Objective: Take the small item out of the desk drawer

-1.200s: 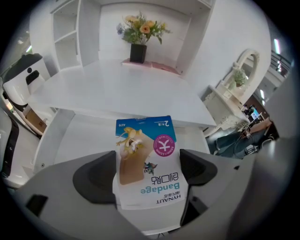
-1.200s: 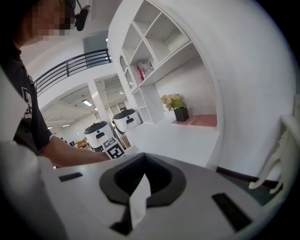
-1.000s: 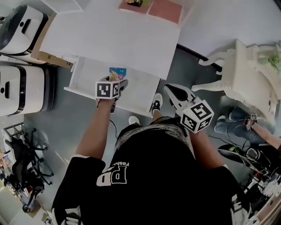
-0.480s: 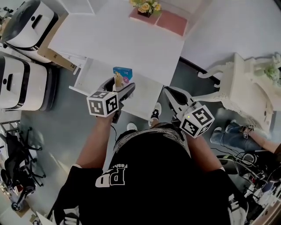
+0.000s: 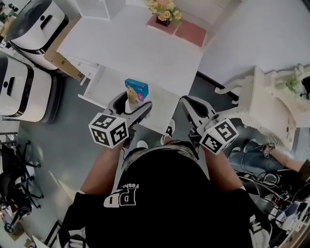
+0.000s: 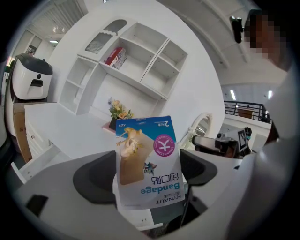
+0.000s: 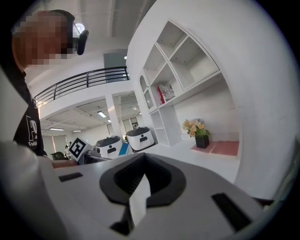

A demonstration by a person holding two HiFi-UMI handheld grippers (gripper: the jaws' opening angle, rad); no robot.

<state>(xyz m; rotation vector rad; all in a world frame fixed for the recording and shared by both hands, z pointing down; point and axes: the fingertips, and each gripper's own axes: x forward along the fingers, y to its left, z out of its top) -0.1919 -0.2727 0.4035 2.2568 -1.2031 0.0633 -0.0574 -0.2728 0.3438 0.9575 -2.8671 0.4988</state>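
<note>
Left tongs [image 5: 130,100] clamping bandage packet [image 5: 134,90] by one end, holding it in air above open drawer [image 5: 99,85] under surface [image 5: 135,43], probably clearing rim; right tongs [image 5: 190,107] pressed together, waiting aside

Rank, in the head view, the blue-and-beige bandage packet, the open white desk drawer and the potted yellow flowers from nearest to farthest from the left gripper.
1. Blue-and-beige bandage packet: clamped in the left gripper.
2. Open white desk drawer: just below it.
3. Potted yellow flowers: at the desk's far edge.
</note>
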